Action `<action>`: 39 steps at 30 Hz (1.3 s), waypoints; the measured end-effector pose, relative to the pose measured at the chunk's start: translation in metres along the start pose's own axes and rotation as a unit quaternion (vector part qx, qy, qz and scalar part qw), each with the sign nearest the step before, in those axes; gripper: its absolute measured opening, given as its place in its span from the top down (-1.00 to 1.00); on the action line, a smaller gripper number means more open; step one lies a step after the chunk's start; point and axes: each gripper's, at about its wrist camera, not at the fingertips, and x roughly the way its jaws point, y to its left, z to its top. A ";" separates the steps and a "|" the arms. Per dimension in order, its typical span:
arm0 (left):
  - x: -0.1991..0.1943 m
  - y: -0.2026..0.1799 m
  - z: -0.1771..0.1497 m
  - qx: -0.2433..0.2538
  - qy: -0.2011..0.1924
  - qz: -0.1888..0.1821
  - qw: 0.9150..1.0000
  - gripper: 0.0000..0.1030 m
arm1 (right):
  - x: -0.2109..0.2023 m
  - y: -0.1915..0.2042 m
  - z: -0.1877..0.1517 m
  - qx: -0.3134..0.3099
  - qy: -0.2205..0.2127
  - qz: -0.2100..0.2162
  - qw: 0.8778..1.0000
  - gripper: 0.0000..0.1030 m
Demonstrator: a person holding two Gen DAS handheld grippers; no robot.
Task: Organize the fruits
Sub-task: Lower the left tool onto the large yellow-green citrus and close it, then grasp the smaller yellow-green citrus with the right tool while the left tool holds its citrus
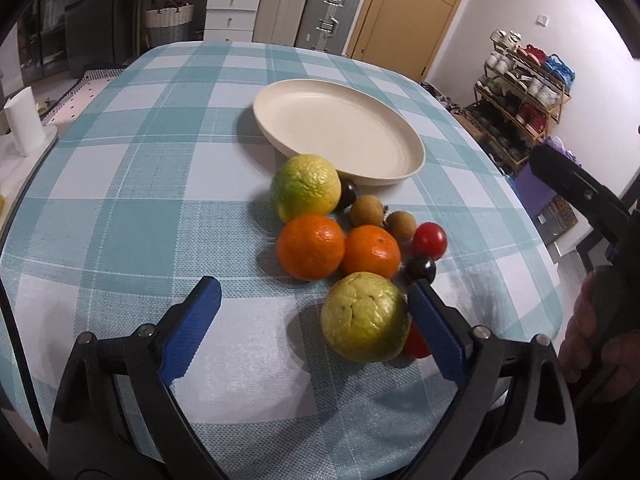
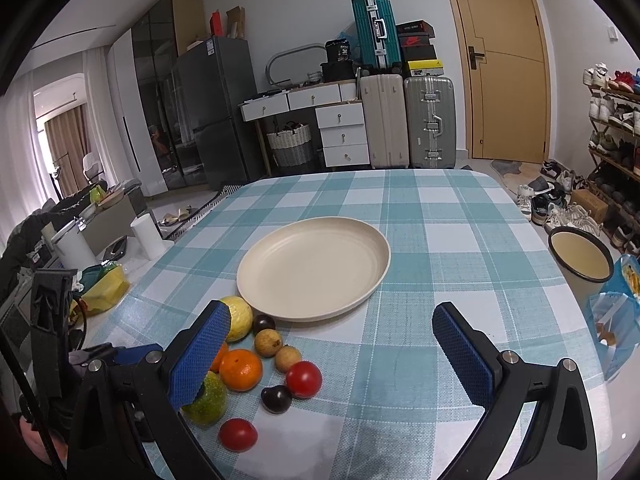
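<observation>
A cream plate (image 1: 340, 128) (image 2: 316, 268) sits empty on the checked tablecloth. In front of it lies a cluster of fruit: two yellow-green guavas (image 1: 306, 188) (image 1: 364, 316), two oranges (image 1: 311, 246) (image 1: 371, 251), two brown longans (image 1: 367, 210), two dark plums (image 1: 421, 269), two red tomatoes (image 1: 429, 241) (image 2: 238, 434). My left gripper (image 1: 316, 292) is open, its jaws on either side of the near guava, the right pad touching or almost touching it. My right gripper (image 2: 332, 320) is open and empty, above the table right of the fruit.
A cream bowl (image 2: 580, 258) and a blue snack bag (image 2: 612, 320) stand beyond the table's right edge. A paper roll (image 1: 22, 124) and clutter lie to the left. Suitcases, drawers and a shoe rack (image 1: 520, 96) stand behind.
</observation>
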 end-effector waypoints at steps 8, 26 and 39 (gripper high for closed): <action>0.006 -0.002 -0.003 0.000 0.019 -0.031 0.999 -0.48 | 0.001 0.001 0.001 -0.002 0.000 -0.001 1.000 -1.00; 0.003 0.008 -0.003 -0.014 0.023 -0.105 0.994 0.10 | 0.004 0.002 -0.001 -0.003 0.002 0.001 1.000 -1.00; -0.026 0.053 0.014 -0.038 -0.013 -0.079 0.996 0.10 | 0.037 0.020 0.002 -0.008 0.047 0.064 0.997 -1.00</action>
